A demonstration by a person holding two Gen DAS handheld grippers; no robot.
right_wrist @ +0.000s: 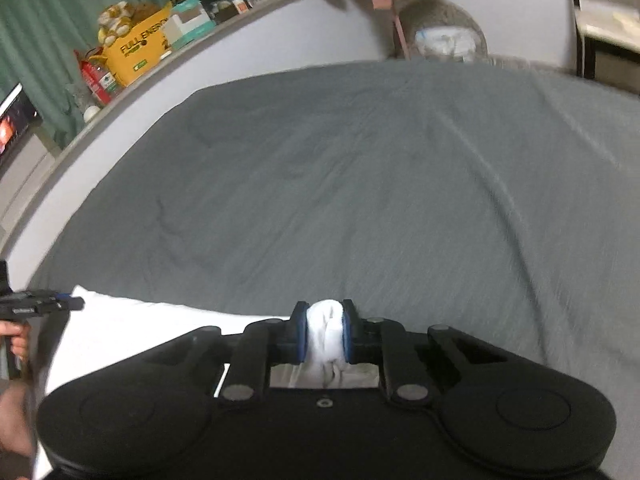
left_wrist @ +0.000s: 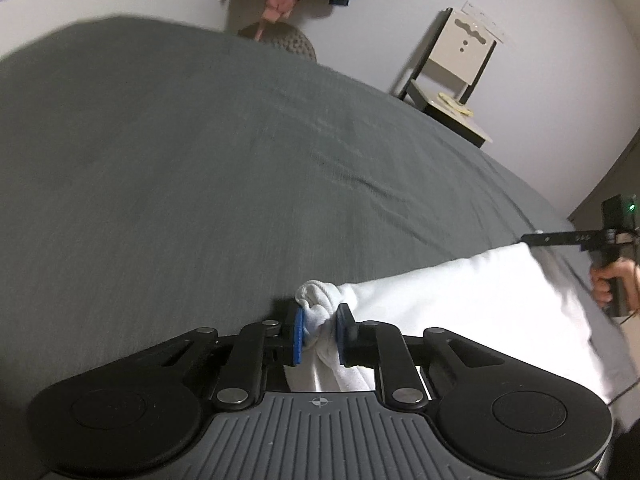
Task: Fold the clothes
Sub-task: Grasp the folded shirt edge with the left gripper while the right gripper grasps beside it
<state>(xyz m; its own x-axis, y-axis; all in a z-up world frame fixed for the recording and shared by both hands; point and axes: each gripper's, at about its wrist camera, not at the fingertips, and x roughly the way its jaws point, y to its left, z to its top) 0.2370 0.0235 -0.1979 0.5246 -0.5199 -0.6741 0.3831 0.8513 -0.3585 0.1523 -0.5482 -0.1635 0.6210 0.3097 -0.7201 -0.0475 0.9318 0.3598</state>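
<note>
On the grey bed sheet (left_wrist: 200,160) lies a white garment (left_wrist: 460,300), near its front edge; the left gripper (left_wrist: 319,330) pinches one bunched corner between its blue pads, while the right gripper (right_wrist: 326,334) pinches another bunched corner

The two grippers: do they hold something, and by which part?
Both hold the white garment. The left gripper pinches a bunched corner, and the right gripper pinches another bunched edge of it.
</note>
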